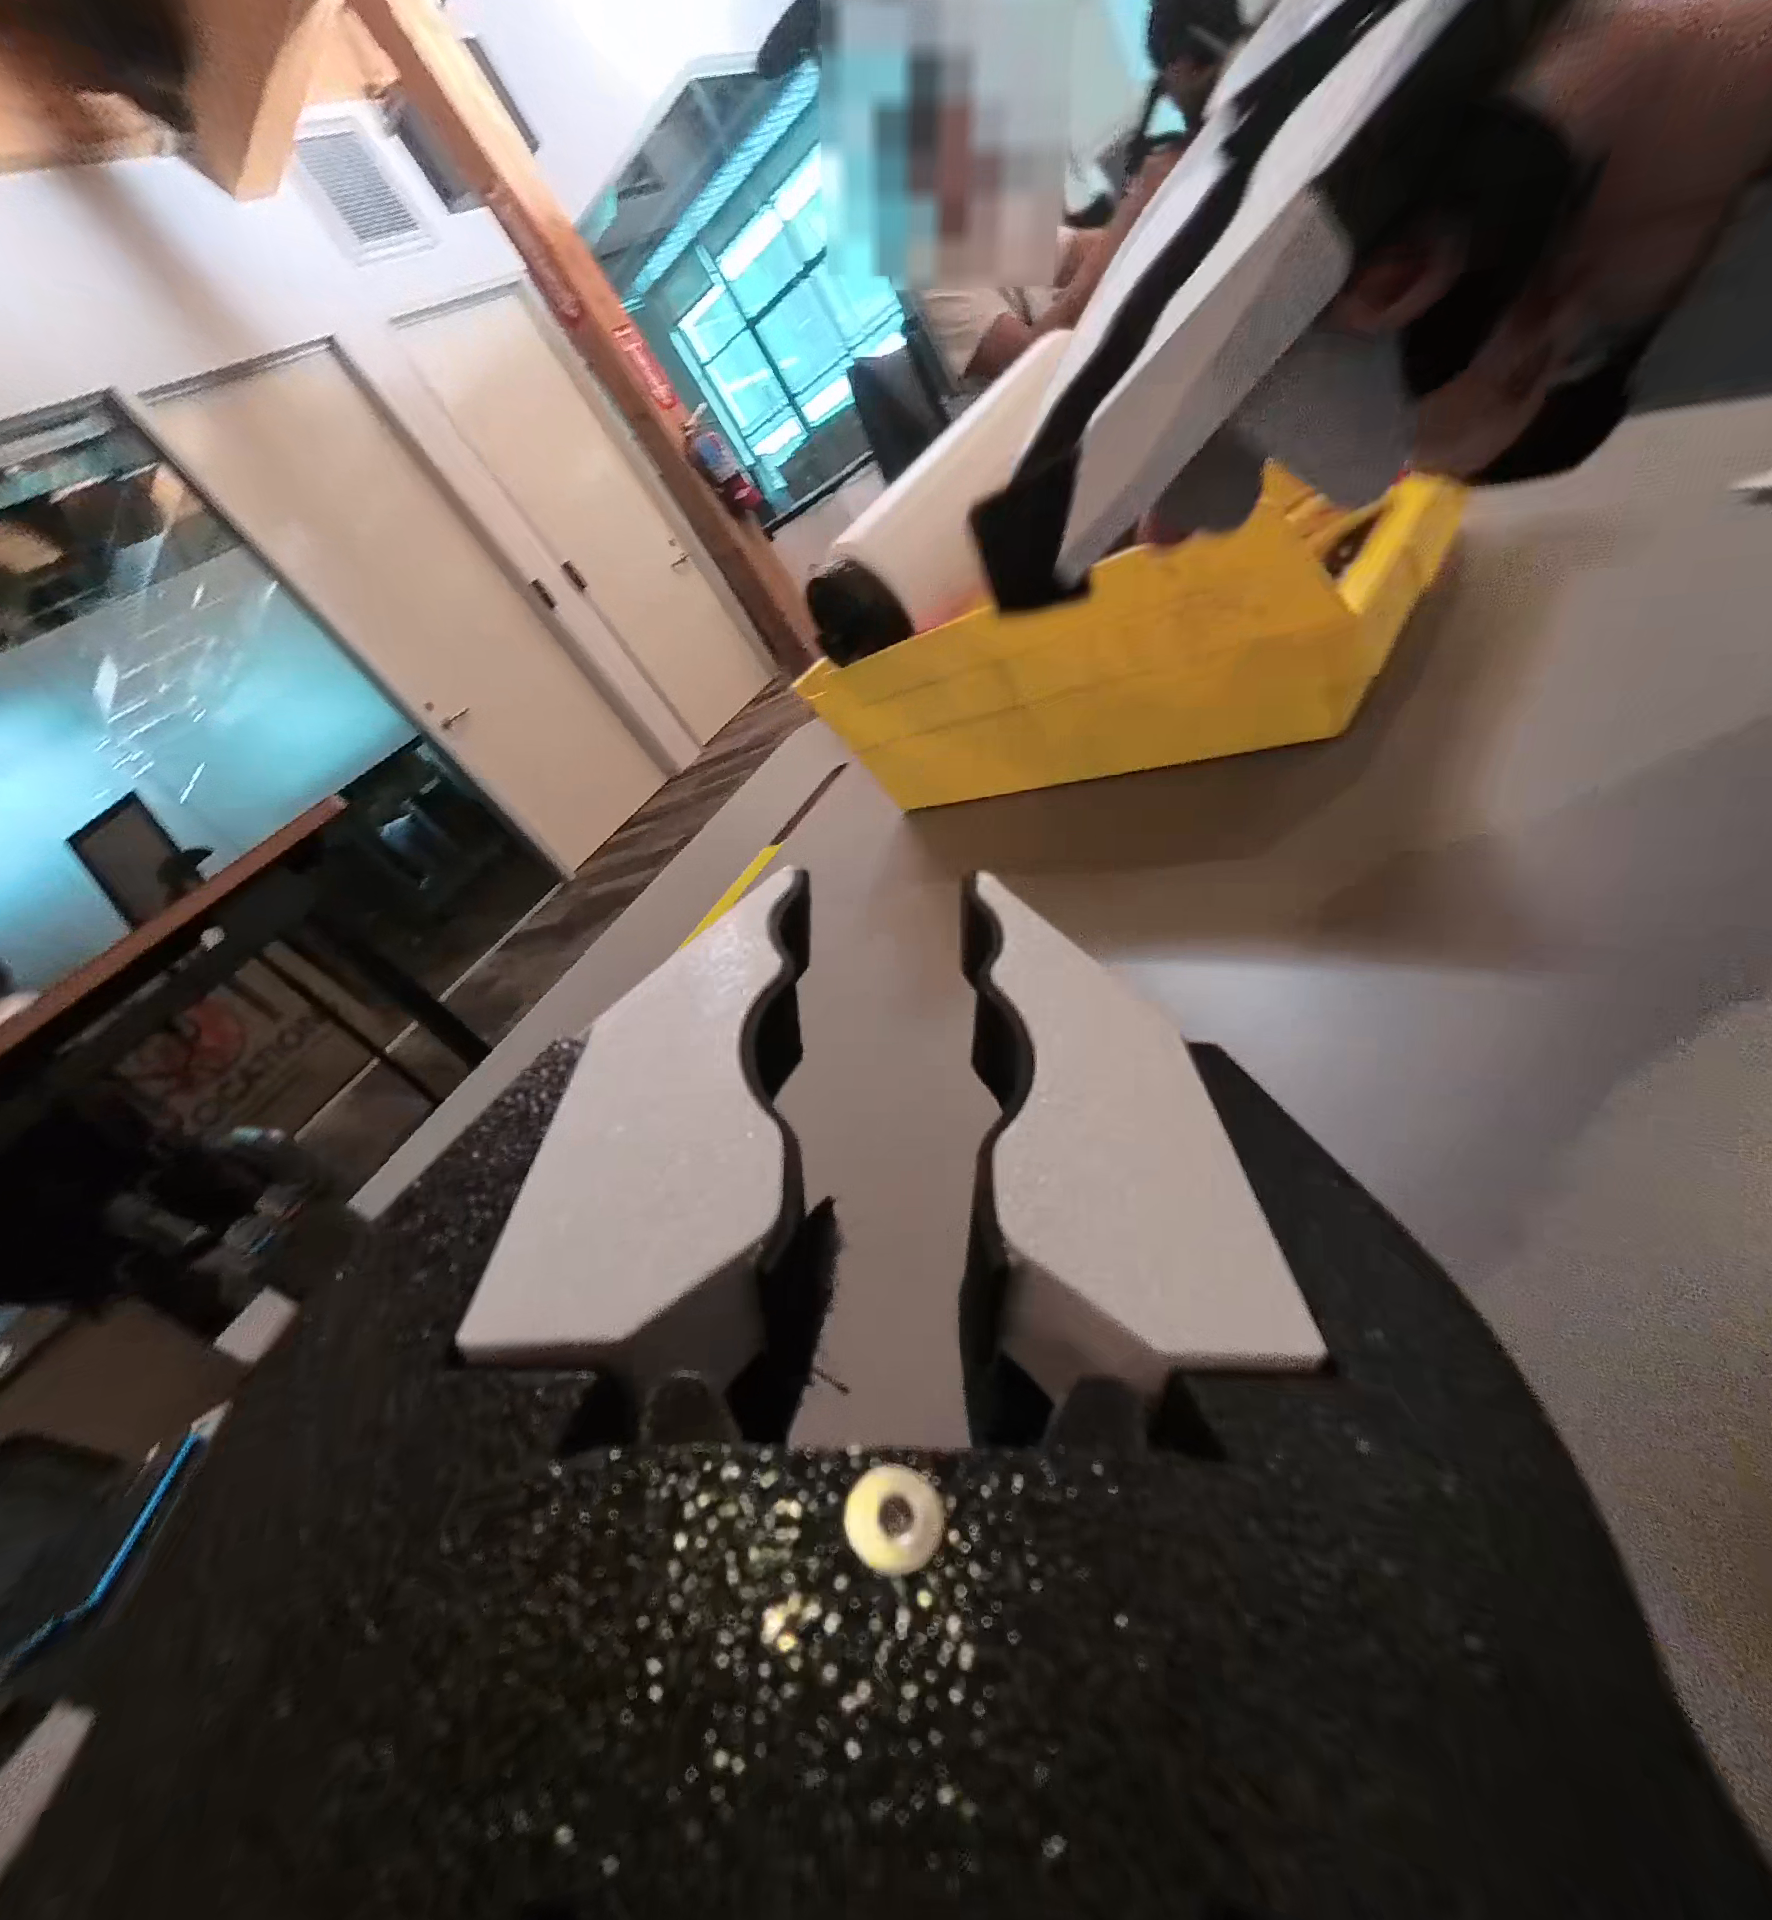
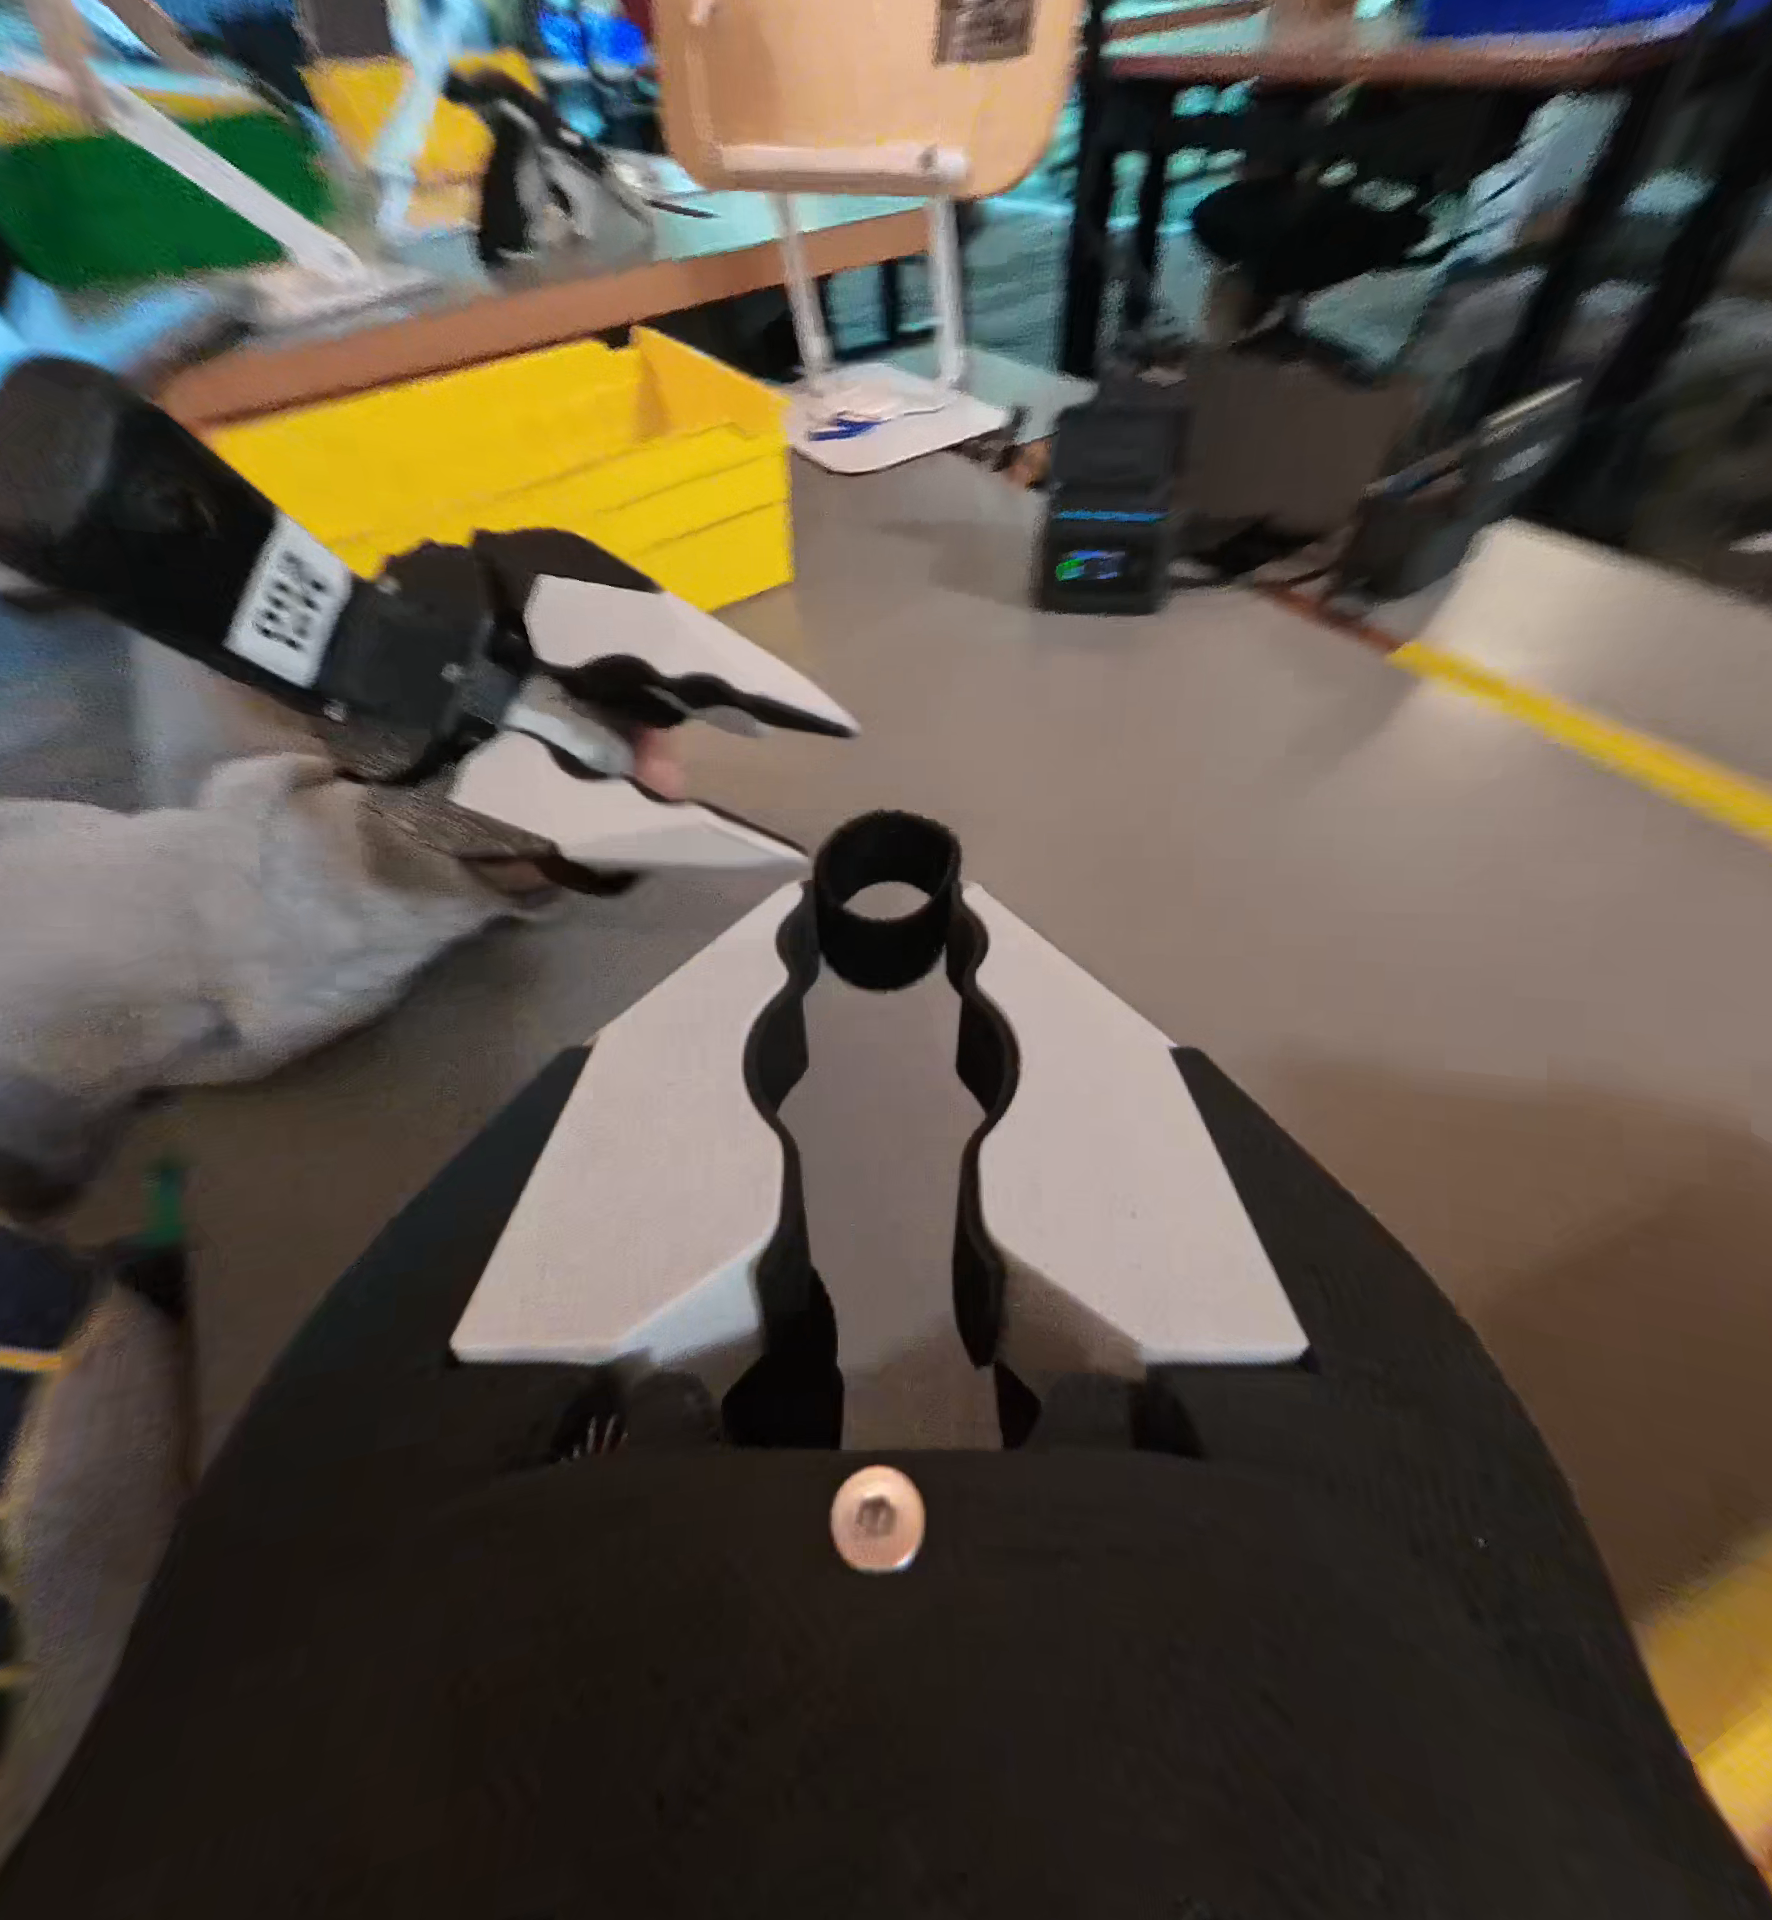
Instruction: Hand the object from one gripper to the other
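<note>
A small black ring (image 2: 882,956), a short hollow tube, sits pinched between the tips of my right gripper (image 2: 887,904), its opening facing the camera. My left gripper (image 2: 825,795) shows in the right wrist view just left of the ring, with its jaws apart and nothing between them. In the left wrist view my left gripper (image 1: 887,894) is open and empty above the grey table (image 1: 1484,935). The right gripper (image 1: 1033,561) comes down from the upper right there, with a black piece at its tip in front of the yellow bin.
A yellow bin (image 1: 1121,675) stands on the table and also shows in the right wrist view (image 2: 549,468). A white roll with a black end (image 1: 923,488) lies behind it. A yellow tape line (image 2: 1640,769), a black device (image 2: 1110,520) and a wooden chair (image 2: 861,94) lie farther off. Left tips to right tips: about 6 cm.
</note>
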Available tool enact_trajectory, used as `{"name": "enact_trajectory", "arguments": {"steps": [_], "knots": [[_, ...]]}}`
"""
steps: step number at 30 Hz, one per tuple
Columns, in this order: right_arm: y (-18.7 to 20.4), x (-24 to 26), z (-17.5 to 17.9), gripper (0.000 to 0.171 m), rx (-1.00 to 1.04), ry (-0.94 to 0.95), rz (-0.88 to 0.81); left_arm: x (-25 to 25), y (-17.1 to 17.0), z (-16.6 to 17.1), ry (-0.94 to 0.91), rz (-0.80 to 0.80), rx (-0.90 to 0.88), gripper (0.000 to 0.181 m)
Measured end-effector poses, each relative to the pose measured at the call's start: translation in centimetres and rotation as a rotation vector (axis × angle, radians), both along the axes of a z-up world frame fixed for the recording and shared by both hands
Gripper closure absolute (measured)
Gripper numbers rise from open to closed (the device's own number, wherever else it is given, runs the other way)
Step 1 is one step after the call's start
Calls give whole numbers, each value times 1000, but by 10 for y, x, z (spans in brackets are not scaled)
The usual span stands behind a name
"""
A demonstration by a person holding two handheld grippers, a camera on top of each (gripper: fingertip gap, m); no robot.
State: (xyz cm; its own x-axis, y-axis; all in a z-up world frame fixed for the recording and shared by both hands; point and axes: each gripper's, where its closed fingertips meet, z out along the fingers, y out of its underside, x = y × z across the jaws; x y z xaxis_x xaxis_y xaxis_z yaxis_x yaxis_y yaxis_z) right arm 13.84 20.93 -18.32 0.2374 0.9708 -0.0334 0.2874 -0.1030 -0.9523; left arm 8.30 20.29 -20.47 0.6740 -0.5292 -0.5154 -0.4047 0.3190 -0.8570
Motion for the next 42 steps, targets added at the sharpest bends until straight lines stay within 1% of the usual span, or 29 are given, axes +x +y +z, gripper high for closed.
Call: {"name": "enact_trajectory", "arguments": {"steps": [2,4,7,9,11,13,14,15,18,20,22,23,24,25,26,27,28,32,35,37,38,40,41,42], "knots": [[23,32,15,148,136,-65,-137,-10,4,4,-56,34,-10,156],[52,74,20,147,217,-175,-321,-18,8,7,-120,58,-30,156],[94,145,4,146,263,-406,-623,-31,14,10,-224,80,-71,155],[109,177,-15,144,226,-516,-730,-39,17,12,-293,87,-97,154],[117,191,-27,140,193,-530,-787,-48,20,13,-359,100,-120,151],[119,193,-29,122,186,-501,-812,-57,23,12,-420,115,-144,149],[119,189,-26,116,202,-477,-813,-62,24,12,-450,122,-154,148],[118,184,-20,114,237,-453,-813,-66,26,11,-480,129,-164,147],[112,153,6,113,401,-358,-764,-76,29,9,-553,139,-189,144],[97,109,21,114,472,-214,-647,-79,31,8,-571,147,-191,141],[75,59,28,114,478,-35,-511,-81,33,5,-558,164,-188,139],[68,37,28,109,462,40,-468,-82,34,3,-543,177,-185,137],[62,15,24,99,436,94,-421,-84,36,0,-528,194,-181,134],[58,-5,17,85,410,128,-376,-87,38,-1,-516,224,-170,127],[56,-22,9,79,391,157,-345,-94,41,-1,-512,271,-147,116],[55,-37,2,77,382,191,-316,-101,43,-1,-506,320,-117,104],[57,-49,-3,74,383,232,-306,-106,45,1,-494,359,-85,96],[67,-68,-15,61,429,333,-338,-117,44,8,-465,428,14,79],[68,-59,-13,55,468,398,-381,-115,46,7,-461,430,12,73],[65,-54,-12,55,487,422,-378,-114,48,6,-457,440,13,66],[65,-53,-11,55,486,432,-379,-115,49,6,-458,452,17,58],[66,-53,-9,55,490,448,-385,-120,50,9,-472,504,42,35],[68,-53,-9,56,493,443,-391,-123,50,11,-474,527,60,30],[69,-53,-11,56,495,434,-394,-124,50,11,-470,536,71,29]]}}
